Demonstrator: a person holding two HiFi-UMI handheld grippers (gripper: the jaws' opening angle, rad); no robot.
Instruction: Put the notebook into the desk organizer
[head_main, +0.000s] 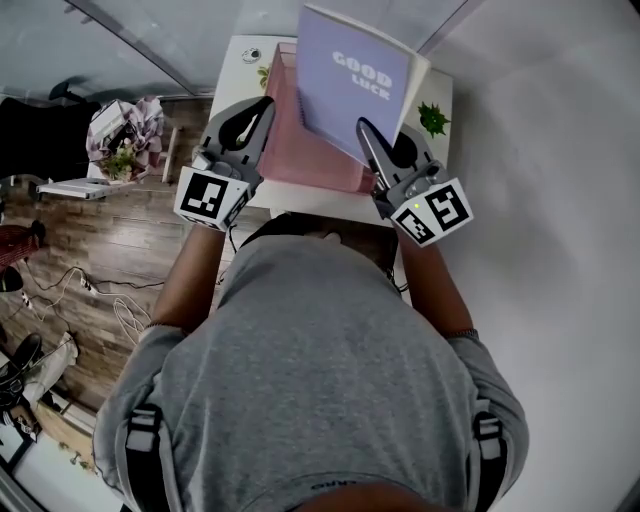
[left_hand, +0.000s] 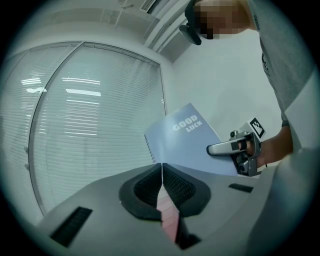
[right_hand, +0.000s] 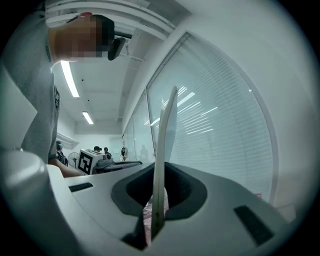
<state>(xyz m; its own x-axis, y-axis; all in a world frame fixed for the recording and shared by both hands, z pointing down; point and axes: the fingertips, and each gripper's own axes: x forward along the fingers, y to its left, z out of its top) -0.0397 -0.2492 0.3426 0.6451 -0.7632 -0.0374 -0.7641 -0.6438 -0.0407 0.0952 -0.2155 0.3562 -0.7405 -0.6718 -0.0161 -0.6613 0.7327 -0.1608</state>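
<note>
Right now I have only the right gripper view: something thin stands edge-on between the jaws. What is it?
Observer: A notebook. The head view shows its lavender cover, printed GOOD LUCK.
Operator: Where does it have to go?
Observer: Into the pink desk organizer on the white table. In the head view the notebook is held upright against the organizer's right part. I cannot tell whether its lower edge is inside yet.
Operator: And the other hand?
Observer: The left gripper has its jaws together with nothing between the pads, and its tip is at the organizer's left side.
</note>
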